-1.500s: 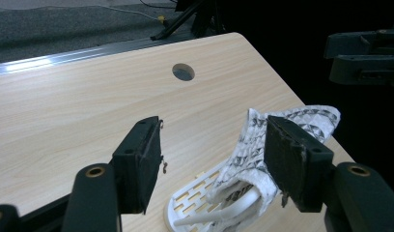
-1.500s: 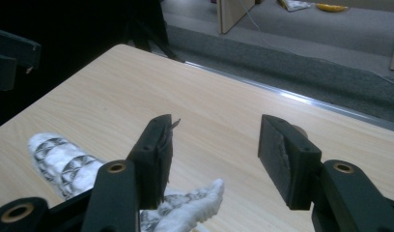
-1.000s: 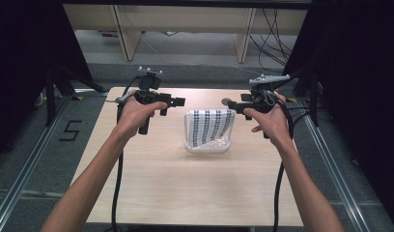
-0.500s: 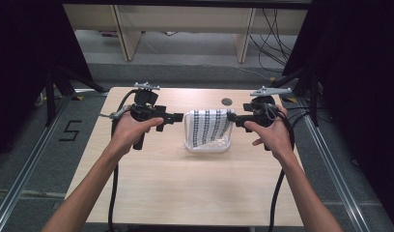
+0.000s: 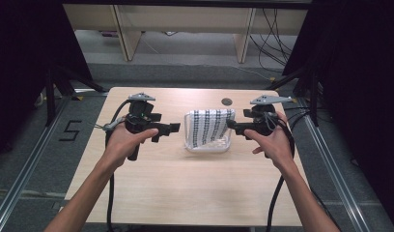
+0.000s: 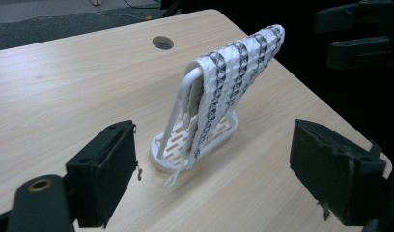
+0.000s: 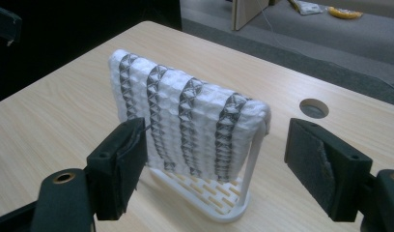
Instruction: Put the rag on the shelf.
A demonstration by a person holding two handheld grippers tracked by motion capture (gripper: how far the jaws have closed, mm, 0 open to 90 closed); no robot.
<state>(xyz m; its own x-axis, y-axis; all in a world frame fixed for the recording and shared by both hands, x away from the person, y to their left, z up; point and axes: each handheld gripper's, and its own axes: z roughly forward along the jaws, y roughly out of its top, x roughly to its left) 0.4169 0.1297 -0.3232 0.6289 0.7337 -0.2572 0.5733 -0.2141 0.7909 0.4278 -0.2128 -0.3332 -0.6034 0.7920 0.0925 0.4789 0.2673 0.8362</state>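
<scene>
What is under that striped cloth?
The striped cloth hangs over a white rack: a bent hoop on a slotted base. The hoop's top bar is covered by the cloth, and nothing is seen lying on the base.

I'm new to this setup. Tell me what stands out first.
A white cloth with dark stripes hangs over a white rack at the table's middle. The left gripper and right gripper flank it, fingers open, not touching. A round hole sits in the table behind the rack.
</scene>
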